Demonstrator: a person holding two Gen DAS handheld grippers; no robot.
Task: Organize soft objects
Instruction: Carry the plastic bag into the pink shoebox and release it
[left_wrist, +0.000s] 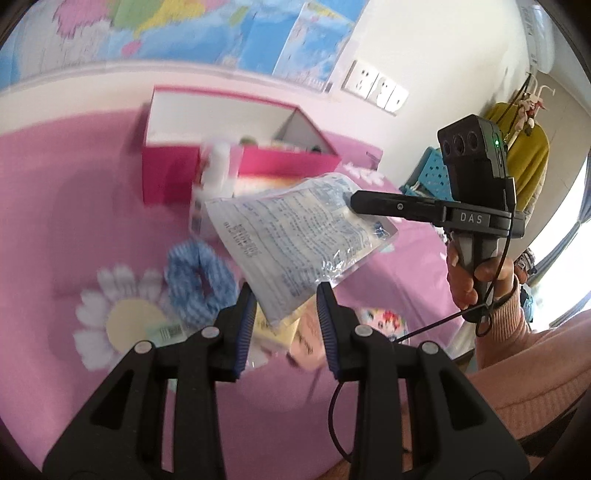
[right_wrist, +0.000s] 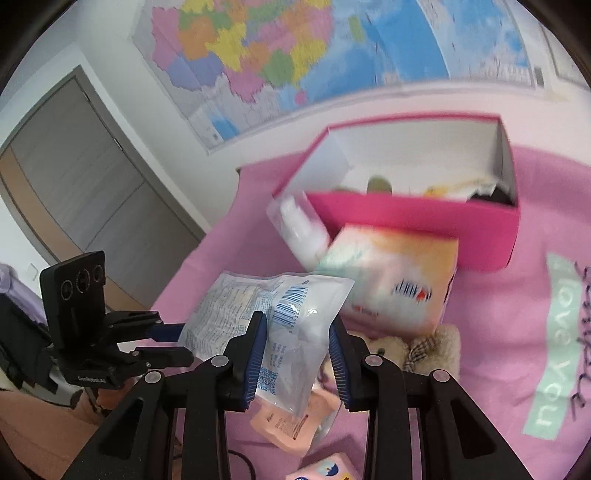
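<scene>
A clear plastic packet with blue print hangs in the air between my two grippers; it also shows in the right wrist view. My right gripper has the packet between its pads, and its finger touches the packet's far corner. My left gripper stands with jaws apart around the packet's near edge. A pink open box holds several soft items; it also shows in the left wrist view. A blue checked scrunchie lies on the pink cloth.
A large tissue pack and a white bottle lie in front of the box. A beige plush toy and small pink packets lie near my right gripper. A blue basket stands beyond the cloth's edge.
</scene>
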